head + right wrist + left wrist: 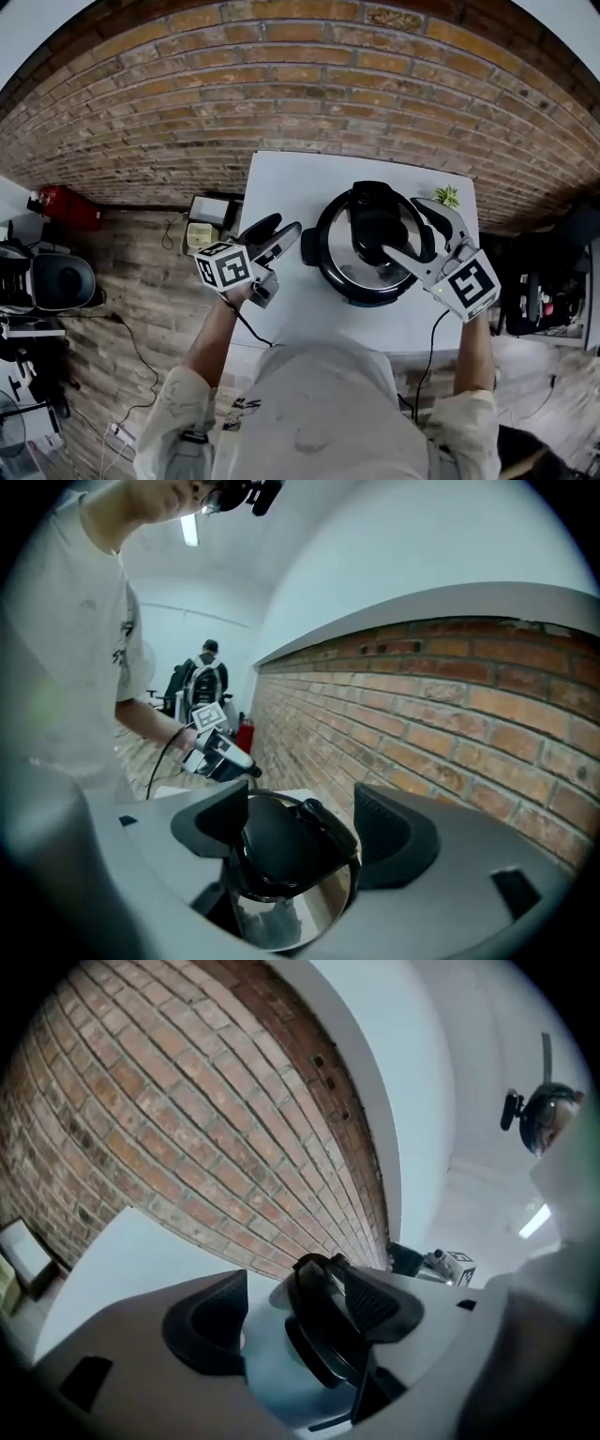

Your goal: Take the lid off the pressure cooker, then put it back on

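The pressure cooker point(367, 287), steel-sided, stands on the white table point(291, 187) with its black lid point(375, 220) on top. My right gripper point(417, 232) reaches in from the right, its jaws spread wide over the lid's right half and not pressing on it. In the right gripper view the domed lid point(277, 841) lies between and just beyond the open jaws point(305, 832). My left gripper point(277, 234) hovers left of the cooker, open and holding nothing. In the left gripper view the cooker point(323, 1335) shows tilted past the jaws point(295, 1312).
A small green plant point(447, 197) sits at the table's back right corner. A brick wall runs behind the table. On the floor to the left are a box point(208, 220), a red extinguisher point(61, 206) and a black chair point(61, 279). Another person stands far off point(208, 672).
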Available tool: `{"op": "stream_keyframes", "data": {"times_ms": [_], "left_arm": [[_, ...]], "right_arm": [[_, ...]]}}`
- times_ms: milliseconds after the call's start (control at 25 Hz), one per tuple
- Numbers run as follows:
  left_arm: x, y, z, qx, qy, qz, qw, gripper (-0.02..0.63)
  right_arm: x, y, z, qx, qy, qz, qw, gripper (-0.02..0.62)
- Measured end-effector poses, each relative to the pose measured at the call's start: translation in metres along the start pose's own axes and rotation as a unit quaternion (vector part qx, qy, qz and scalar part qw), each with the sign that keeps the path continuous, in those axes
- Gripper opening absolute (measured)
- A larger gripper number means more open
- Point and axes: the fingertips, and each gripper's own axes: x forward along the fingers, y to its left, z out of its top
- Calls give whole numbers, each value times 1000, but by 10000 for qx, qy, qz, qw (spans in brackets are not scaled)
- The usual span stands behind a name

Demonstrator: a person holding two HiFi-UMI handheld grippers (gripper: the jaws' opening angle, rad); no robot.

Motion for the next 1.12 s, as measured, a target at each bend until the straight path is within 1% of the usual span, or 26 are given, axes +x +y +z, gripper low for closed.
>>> {"op": "stream_keyframes", "data": {"times_ms": [80,160,240,400,520,600,640,760,800,840,880,920,1040,1120], "left_arm": [[3,-2,-9,-354,145,-240,9990,341],[7,-3,-18,-701,211,-400,9965,331],[11,-7,-28,-954,295,-535,9936,325],[17,-11,-49,-1278,547,-801,9871,324],[20,-12,-58,-1648,562,-929,9803,314],[22,-12,-62,-1950,525,-994,9743,300],[22,-12,-63,-2156,492,-1053,9695,293],[23,-21,-64,-2794,344,-1405,9492,259],[24,-23,-63,-2906,304,-1486,9447,243],[24,-22,-63,-2973,277,-1511,9424,230],[25,-21,-64,-3011,268,-1487,9416,203],[25,-20,-65,-3032,272,-1448,9415,136],[24,-20,-64,-3034,279,-1411,9419,115],[23,-19,-64,-2958,298,-1356,9451,104]], "right_arm": [[8,14,-5,-263,494,517,9971,360],[15,27,-14,-464,971,1010,9890,360],[21,35,-23,-648,1372,1379,9788,359],[31,41,-40,-961,2037,1906,9555,359],[33,43,-48,-1117,2533,2235,9346,356],[33,42,-56,-1233,2908,2388,9183,350],[33,41,-62,-1301,3084,2432,9104,343],[36,40,-73,-1422,3496,2620,8882,325],[36,41,-75,-1401,3607,2716,8812,310],[36,42,-76,-1364,3707,2805,8748,301],[36,43,-77,-1328,3789,2871,8697,296],[37,44,-77,-1304,3857,2909,8658,295],[38,45,-76,-1311,4043,2910,8571,293],[38,46,-76,-1313,4104,2922,8538,293]]}}
